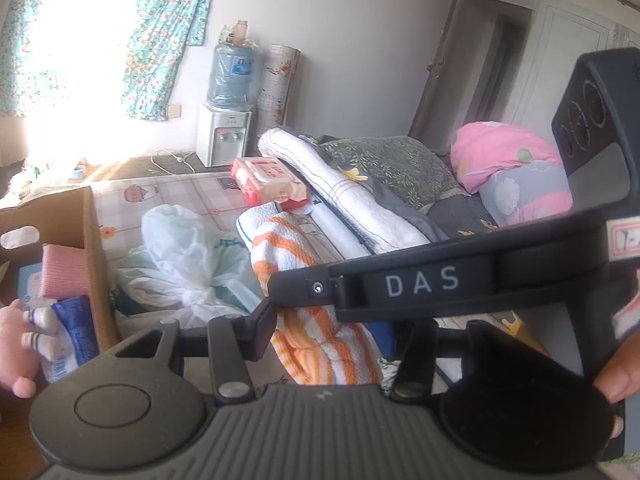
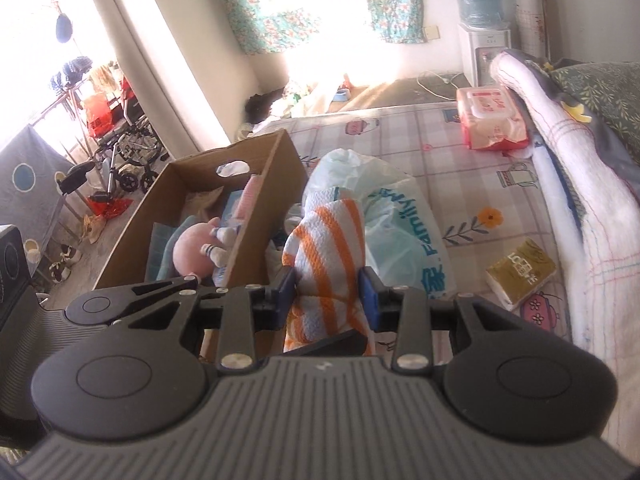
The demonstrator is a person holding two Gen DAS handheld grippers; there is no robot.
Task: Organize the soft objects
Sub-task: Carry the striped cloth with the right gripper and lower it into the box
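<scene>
**A:** Left wrist view first. Why are both tools on one cloth?

**B:** My guess is that a floppy cloth sags from a single pinch, so two grips keep it gathered. The left gripper has the orange-and-white striped towel hanging between its fingers. The left pad sits against the towel's edge. The right one is partly hidden, but it seems to press too, so I read this as a grip. The right gripper crosses the view from the right and pinches the same towel a little farther out.

**A:** And the towel's place?

**B:** It is off the bed, just right of the cardboard box at the near left. That is probably where it goes.

**A:** Now the right wrist view.

**B:** The blue pads are closed on the towel's bunched middle, one on each side. The towel rises beyond them in a soft hump, thick and waffle-textured, with broad orange bands on white. It is loosely folded rather than flat.

**A:** What's around it?

**B:** The box is on the left, already holding a pink plush toy. A pale plastic bag lies right behind the towel, and a red wet-wipes pack sits far right on the bed.
</scene>
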